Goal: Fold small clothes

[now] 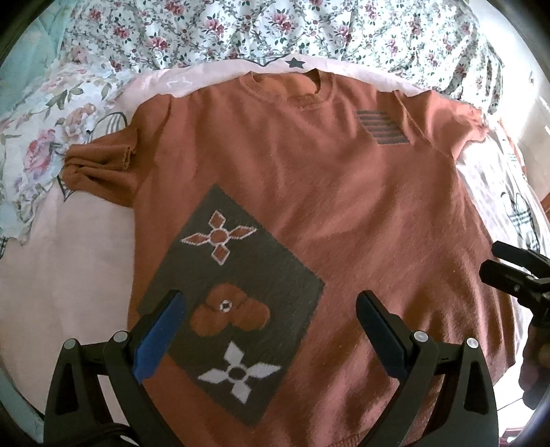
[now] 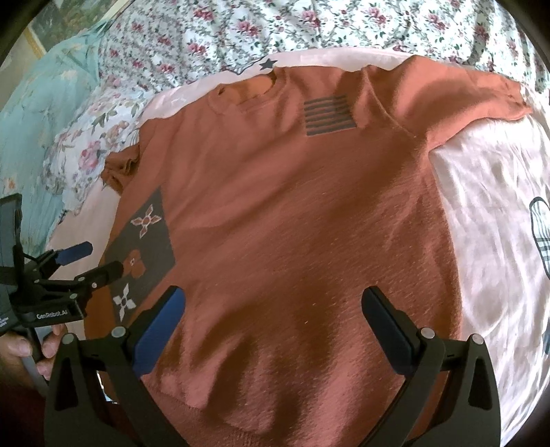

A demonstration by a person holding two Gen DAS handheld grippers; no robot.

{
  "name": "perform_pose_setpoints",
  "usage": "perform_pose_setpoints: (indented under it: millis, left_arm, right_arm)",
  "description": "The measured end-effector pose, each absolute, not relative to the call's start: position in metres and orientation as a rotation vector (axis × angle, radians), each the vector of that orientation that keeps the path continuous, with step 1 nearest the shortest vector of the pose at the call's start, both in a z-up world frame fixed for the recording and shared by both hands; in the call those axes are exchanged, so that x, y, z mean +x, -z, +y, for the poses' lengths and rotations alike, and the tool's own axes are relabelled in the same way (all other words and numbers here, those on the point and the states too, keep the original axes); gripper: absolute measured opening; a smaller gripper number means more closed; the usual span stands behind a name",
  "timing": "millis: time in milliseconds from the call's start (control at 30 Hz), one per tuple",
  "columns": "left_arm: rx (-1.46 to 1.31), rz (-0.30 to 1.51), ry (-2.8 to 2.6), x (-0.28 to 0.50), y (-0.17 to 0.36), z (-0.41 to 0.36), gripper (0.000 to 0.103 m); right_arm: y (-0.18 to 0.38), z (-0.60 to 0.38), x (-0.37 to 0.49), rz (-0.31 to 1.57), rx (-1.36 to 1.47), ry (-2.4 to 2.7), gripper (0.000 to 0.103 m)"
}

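The rust sweater (image 1: 309,192) is laid flat, front up, on the pink bedsheet (image 1: 68,275). Bare sheet is seen on both sides of the sweater; a floral quilt (image 1: 240,31) is bunched beyond its collar. The hem is cut off by the frame edge, and one sleeve (image 1: 99,165) is crumpled. The left tongs (image 1: 271,326) and right tongs (image 2: 275,323) are held wide apart above the sweater, nothing gripped; contact cannot be told.
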State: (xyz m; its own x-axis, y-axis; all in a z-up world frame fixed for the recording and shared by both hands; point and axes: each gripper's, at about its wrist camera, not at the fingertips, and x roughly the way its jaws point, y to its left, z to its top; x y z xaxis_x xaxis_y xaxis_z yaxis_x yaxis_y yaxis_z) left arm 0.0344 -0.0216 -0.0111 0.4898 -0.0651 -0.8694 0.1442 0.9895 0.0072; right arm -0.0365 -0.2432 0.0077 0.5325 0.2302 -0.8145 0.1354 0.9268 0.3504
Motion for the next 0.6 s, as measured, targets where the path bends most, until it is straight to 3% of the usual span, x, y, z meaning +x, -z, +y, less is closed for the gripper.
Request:
perform_pose_setpoints:
  millis: [433,600]
  left_arm:
    - [0.031,1.048,0.13,0.079,0.007,-0.033,0.1]
    - [0.005,1.051,0.101,0.101,0.005,-0.034,0.1]
  right_arm:
    - [-0.009,-0.343,-0.02,0.961,0.497,0.094,0.102]
    - [-0.013,-0.415,-0.008,0.912,0.548,0.223,0.09]
